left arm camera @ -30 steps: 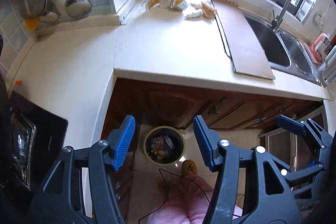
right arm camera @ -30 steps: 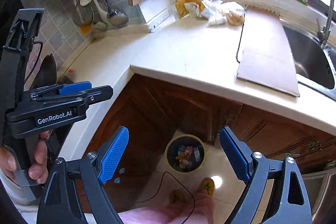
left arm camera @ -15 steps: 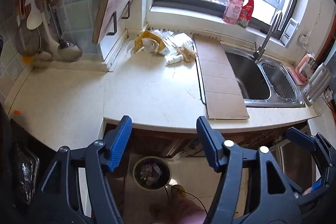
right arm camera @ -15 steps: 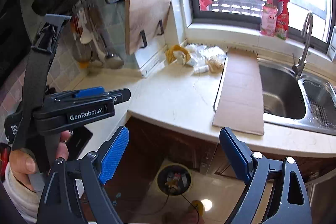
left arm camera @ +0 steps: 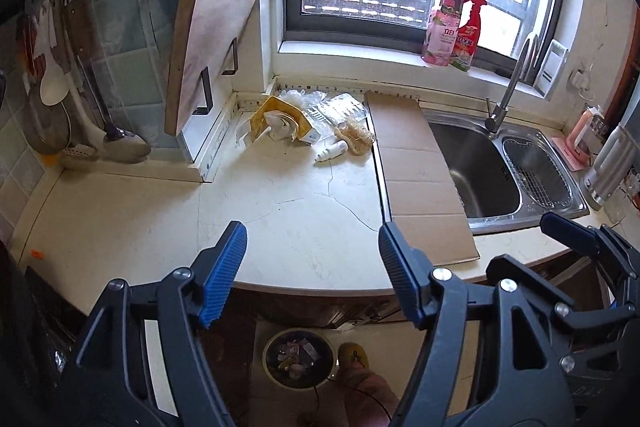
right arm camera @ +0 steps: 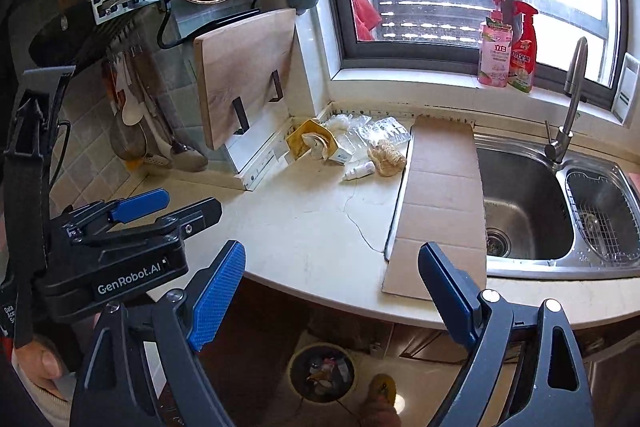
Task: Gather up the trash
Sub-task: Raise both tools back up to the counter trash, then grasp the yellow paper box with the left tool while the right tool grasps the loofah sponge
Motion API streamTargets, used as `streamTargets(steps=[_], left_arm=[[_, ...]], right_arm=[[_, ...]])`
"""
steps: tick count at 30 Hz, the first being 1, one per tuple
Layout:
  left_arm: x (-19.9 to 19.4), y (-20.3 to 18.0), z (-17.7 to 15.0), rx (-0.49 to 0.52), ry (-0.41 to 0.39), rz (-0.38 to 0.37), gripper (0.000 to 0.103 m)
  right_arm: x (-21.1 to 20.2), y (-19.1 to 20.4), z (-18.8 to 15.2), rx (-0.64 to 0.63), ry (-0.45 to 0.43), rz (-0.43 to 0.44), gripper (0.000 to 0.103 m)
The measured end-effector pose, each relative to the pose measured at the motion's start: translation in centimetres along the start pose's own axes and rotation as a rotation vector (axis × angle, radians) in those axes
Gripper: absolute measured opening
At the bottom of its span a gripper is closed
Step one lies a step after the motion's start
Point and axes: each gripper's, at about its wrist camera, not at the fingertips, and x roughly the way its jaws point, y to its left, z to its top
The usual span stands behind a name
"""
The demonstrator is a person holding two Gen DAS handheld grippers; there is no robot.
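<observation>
- Left wrist view: left tool [left arm camera: 312, 263] wide open, empty; right tool [right arm camera: 332, 291] likewise.
- Trash pile [left arm camera: 308, 127] far ahead: light, crumpled, soft.
- Small white bottle [left arm camera: 331, 151]: slippery; pinch its middle.

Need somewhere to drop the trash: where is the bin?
The trash bin stands on the floor below the counter edge, low centre in both wrist views, beside the person's yellow slipper.

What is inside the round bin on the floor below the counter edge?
The bin holds mixed scraps of wrappers and paper, seen from above; single pieces are too small to name. Anything beneath that top layer is covered.
</observation>
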Motion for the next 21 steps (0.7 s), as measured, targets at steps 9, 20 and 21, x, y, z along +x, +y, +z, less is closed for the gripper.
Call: streamTargets(steps=[9, 20, 21], left_arm=[[8.2, 2.0, 5.2, -0.037, 0.031, 0.089, 0.066], [21.1, 4.5, 9.0, -0.148, 0.158, 0.118, 0.066], [22.3, 4.6, 9.3, -0.164, 0.169, 0.109, 0.066]], right_arm=[[10.1, -3.6, 6.7, -0.02, 0.036, 0.063, 0.09], [26.6, -10.8, 13.8, -0.004, 0.18, 0.1, 0.082], [28.0, -11.4, 14.4, 0.001, 0.189, 0.107, 0.081]])
